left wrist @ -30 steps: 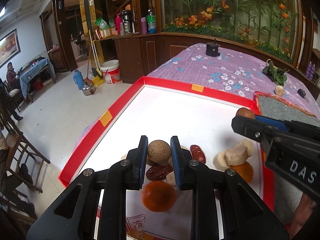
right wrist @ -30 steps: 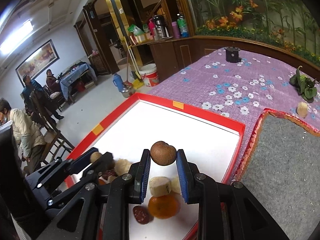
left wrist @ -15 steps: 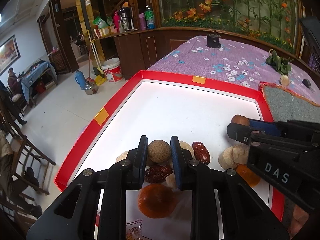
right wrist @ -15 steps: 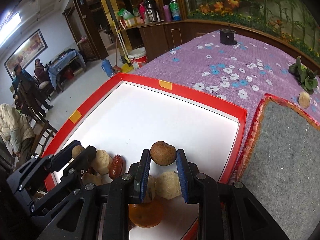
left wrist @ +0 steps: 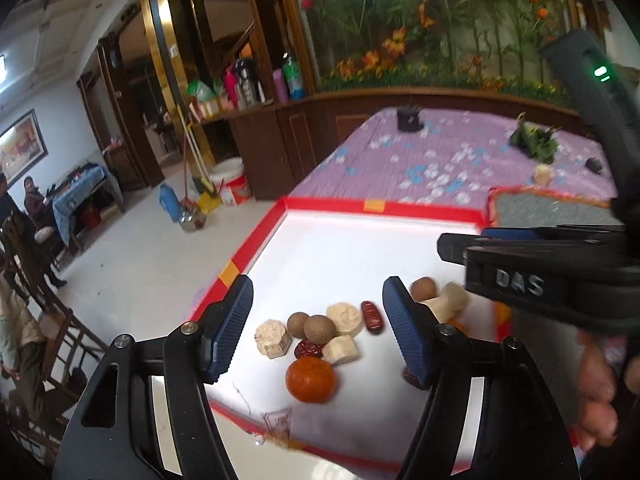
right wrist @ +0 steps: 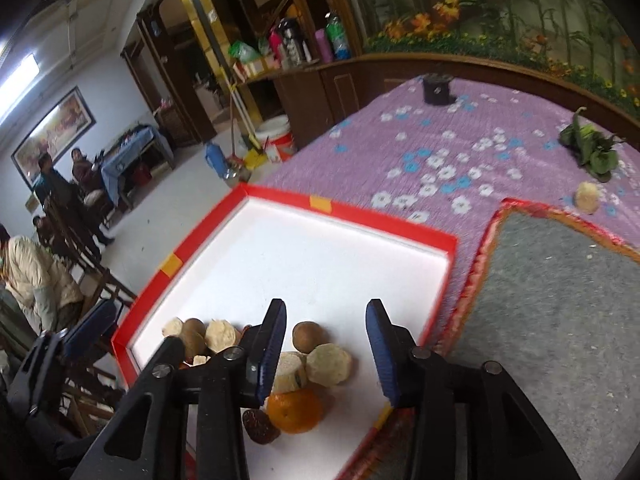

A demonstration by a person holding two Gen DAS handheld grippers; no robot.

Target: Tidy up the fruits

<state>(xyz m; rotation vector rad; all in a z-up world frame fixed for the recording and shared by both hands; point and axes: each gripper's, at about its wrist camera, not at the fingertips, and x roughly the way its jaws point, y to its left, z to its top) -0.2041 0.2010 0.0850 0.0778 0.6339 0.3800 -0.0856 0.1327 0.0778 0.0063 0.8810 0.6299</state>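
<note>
Both grippers, left [left wrist: 318, 330] and right [right wrist: 326, 350], are opening, nothing pinched; the fruits [left wrist: 320, 330] lie grouped in the tray [left wrist: 256, 248], apparently sorted.

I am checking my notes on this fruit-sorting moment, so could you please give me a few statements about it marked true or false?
1. The left gripper clamps a brown ball. False: its jaws are opening and grip nothing.
2. An orange lies in the red-rimmed tray. True.
3. The right gripper holds the orange. False: its opening jaws grip nothing.
4. A green vegetable lies on the purple cloth. True.
</note>
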